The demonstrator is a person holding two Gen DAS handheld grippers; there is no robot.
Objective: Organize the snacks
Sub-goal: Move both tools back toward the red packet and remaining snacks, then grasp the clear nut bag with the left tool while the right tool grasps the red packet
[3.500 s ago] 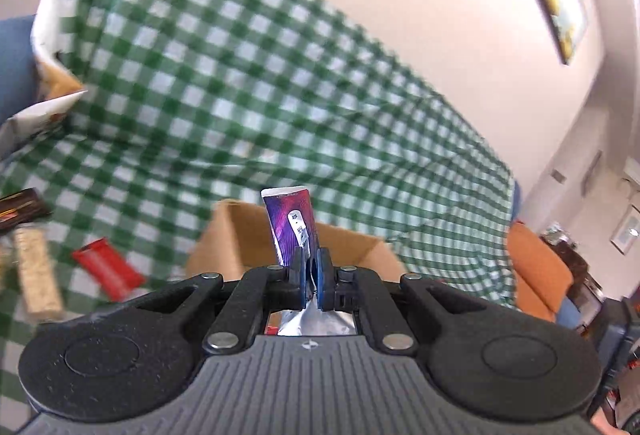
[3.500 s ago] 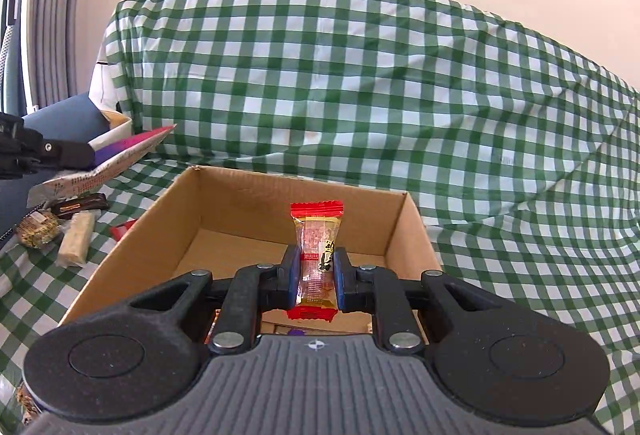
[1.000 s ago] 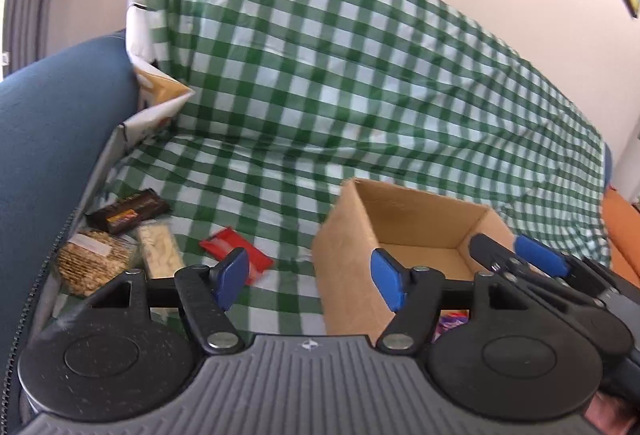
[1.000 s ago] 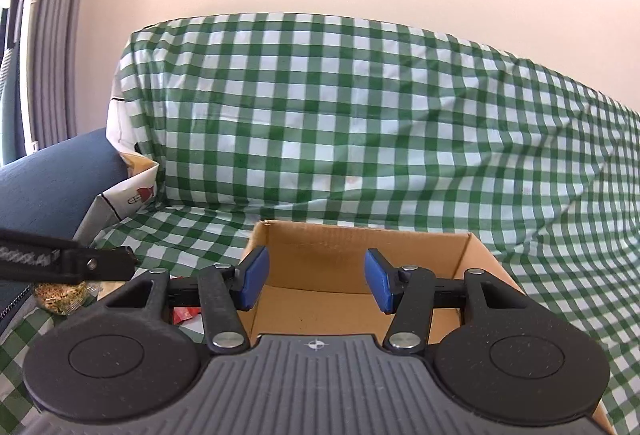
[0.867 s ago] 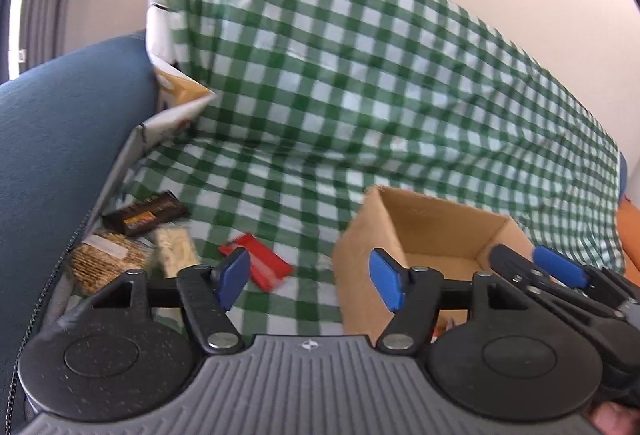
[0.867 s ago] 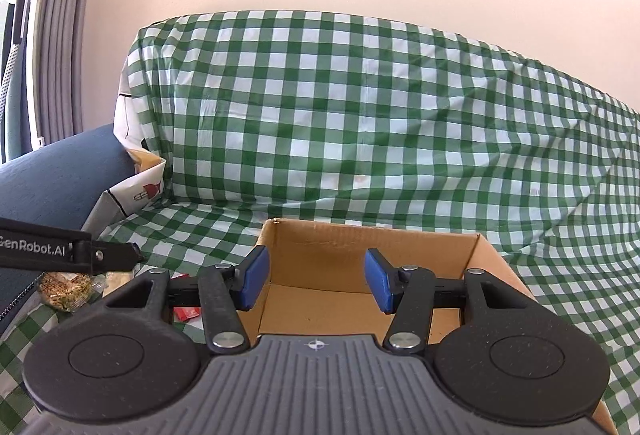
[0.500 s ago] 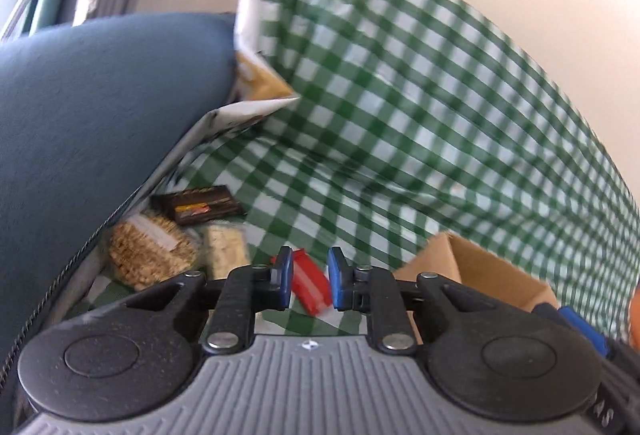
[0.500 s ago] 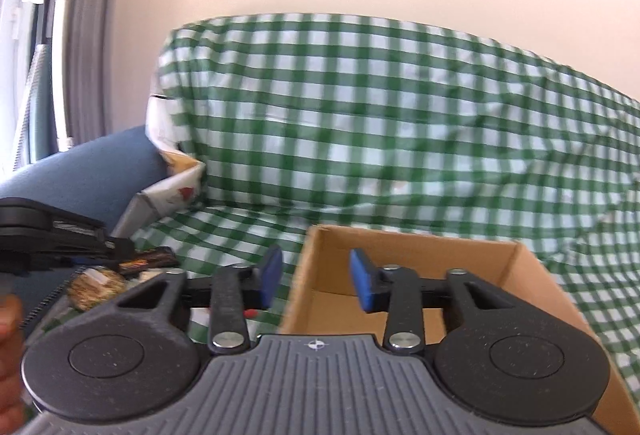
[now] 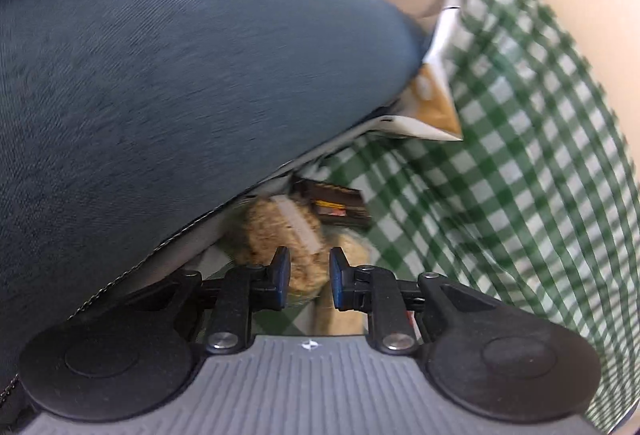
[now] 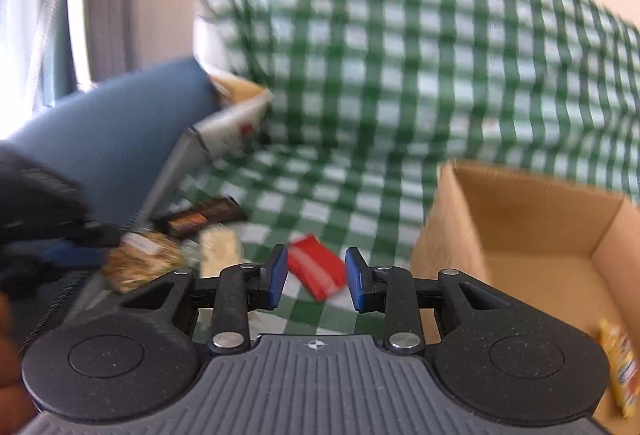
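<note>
Two grippers reaching for snacks

The left gripper (image 9: pixel 306 277) is opening around a brown cookie bag (image 9: pixel 280 231). The right gripper (image 10: pixel 316 277) is spread over a red pack (image 10: pixel 316 269).

Green-and-white checked cloth (image 10: pixel 400 55) covers the sofa seat and back. Sofa arm (image 9: pixel 160 75) at left: dark blue fabric. Cardboard box (image 10: pixel 520 219) at right: plain tan; a yellow packet (image 10: pixel 618 367) lies inside it. Red wrapper (image 10: pixel 316 267) with a pale stripe on the cloth. Dark brown bar (image 10: pixel 200 217) with orange lettering. Golden-brown round snack (image 9: pixel 276 231) with a white label. Gripper pads (image 10: pixel 278 275): blue, on black arms.
</note>
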